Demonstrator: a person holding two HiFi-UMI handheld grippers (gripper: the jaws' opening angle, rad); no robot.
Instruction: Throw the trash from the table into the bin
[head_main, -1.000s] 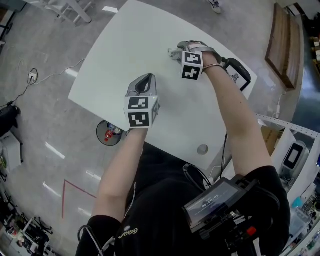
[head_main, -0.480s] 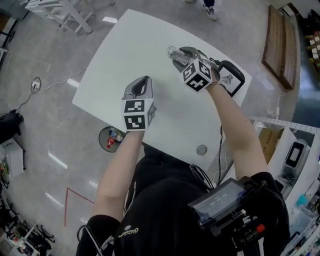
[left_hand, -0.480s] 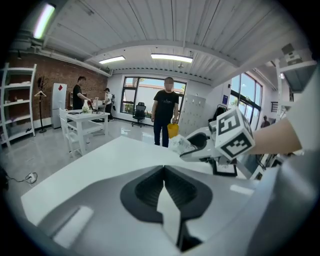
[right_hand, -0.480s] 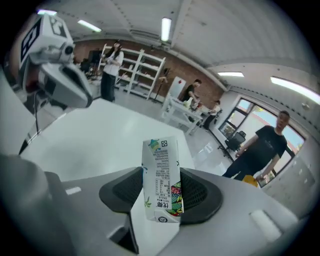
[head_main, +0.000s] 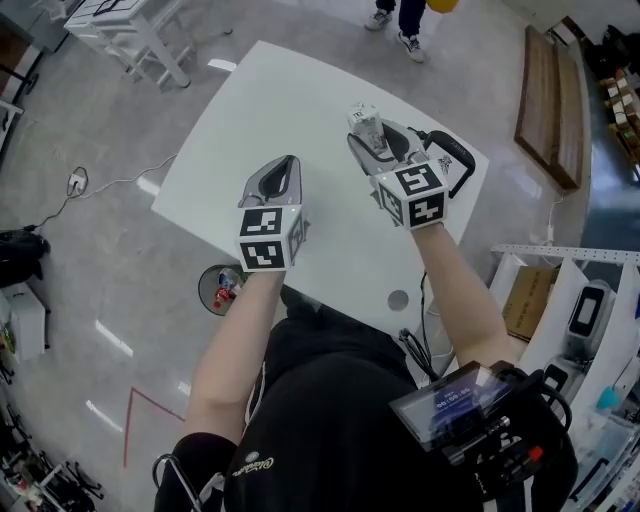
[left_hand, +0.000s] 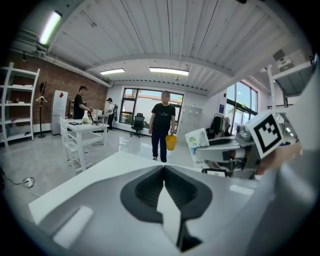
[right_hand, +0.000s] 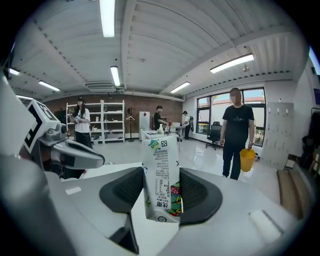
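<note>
The right gripper (right_hand: 161, 171) gripped a drink carton (right_hand: 161, 150) between its pads. Its jaws stood roughly half apart and had just been closing on the carton. The left gripper (left_hand: 163, 169) held nothing, its jaws meeting tip to tip. Both hung above a white table (head_main: 250, 110) on a glossy grey floor (head_main: 100, 240). Only the head view showed the bin (head_main: 221, 290), on the floor behind and below the left gripper. Only the gripper views showed, whole, a person (right_hand: 238, 132) ahead with a yellow bucket (right_hand: 246, 159).

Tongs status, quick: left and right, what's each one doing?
Left tongs: shut, nothing between them.
Right tongs: jaws just closed further, gripping the drink carton.
</note>
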